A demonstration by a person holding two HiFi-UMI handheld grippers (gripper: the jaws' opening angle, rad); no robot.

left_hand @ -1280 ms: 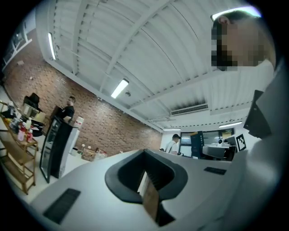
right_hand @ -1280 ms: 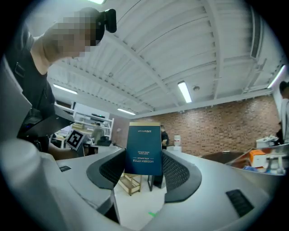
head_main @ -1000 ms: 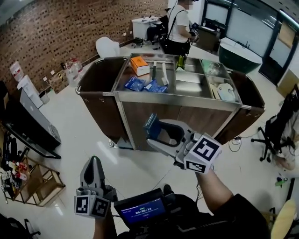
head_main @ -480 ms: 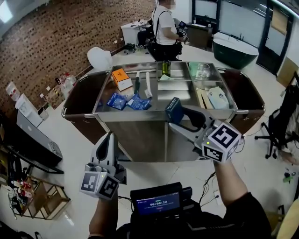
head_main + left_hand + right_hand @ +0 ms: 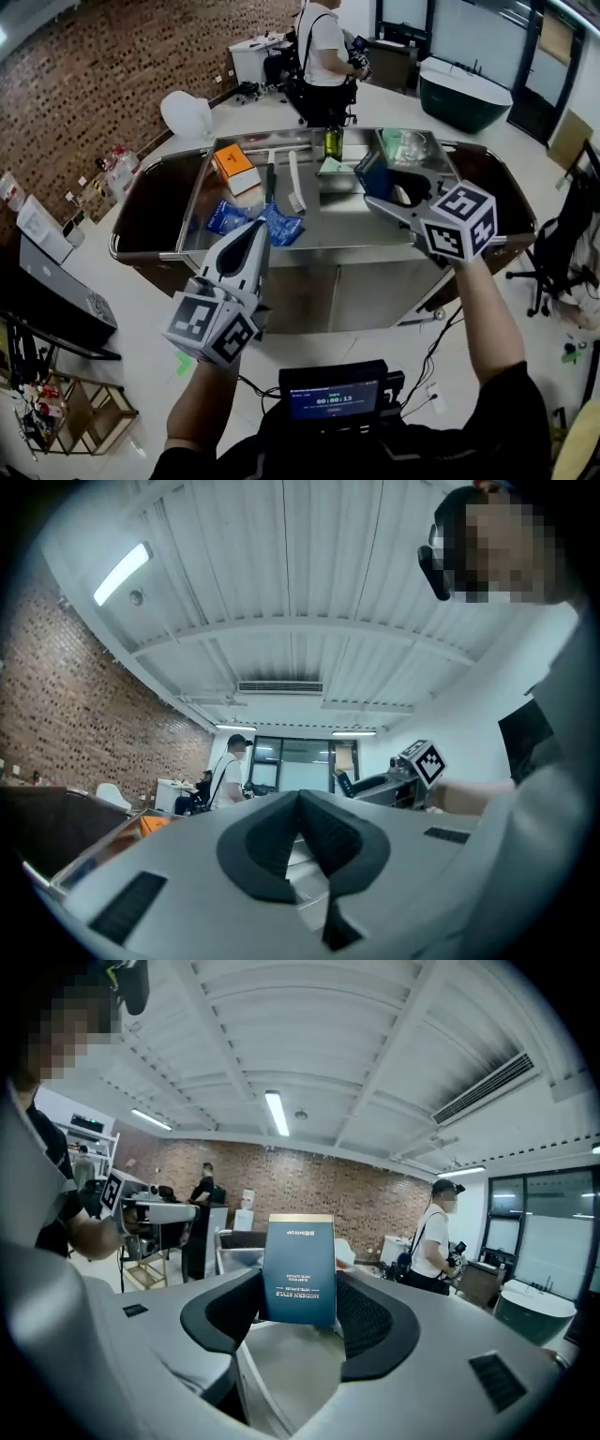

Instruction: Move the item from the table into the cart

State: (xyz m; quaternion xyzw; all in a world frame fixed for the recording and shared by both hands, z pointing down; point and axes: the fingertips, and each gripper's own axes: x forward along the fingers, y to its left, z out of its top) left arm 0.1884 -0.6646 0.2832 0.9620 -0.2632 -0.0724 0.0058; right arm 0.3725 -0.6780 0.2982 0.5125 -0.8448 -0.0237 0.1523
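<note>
Box (image 5: 299, 1269) sits gripped in right hand-held gripper (image 5: 378, 186), apparently above cart (image 5: 319, 246).

Two grippers are showing: left gripper (image 5: 253, 234), right gripper (image 5: 380, 190). One cart (image 5: 319, 260) is carrying one orange box (image 5: 234, 161), one green bottle (image 5: 333, 142) and at least two blue packets (image 5: 225, 217). One dark box (image 5: 371, 172) and one person (image 5: 323, 47) are also showing.

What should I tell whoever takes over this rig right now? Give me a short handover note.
Left tongs: shut, empty, raised in front of the cart.
Right tongs: shut on the dark blue box, held above the cart's steel top.
Done: the box is picked up and at the cart.
Left: lower it into a free spot in the cart, open the tongs, pull back.
</note>
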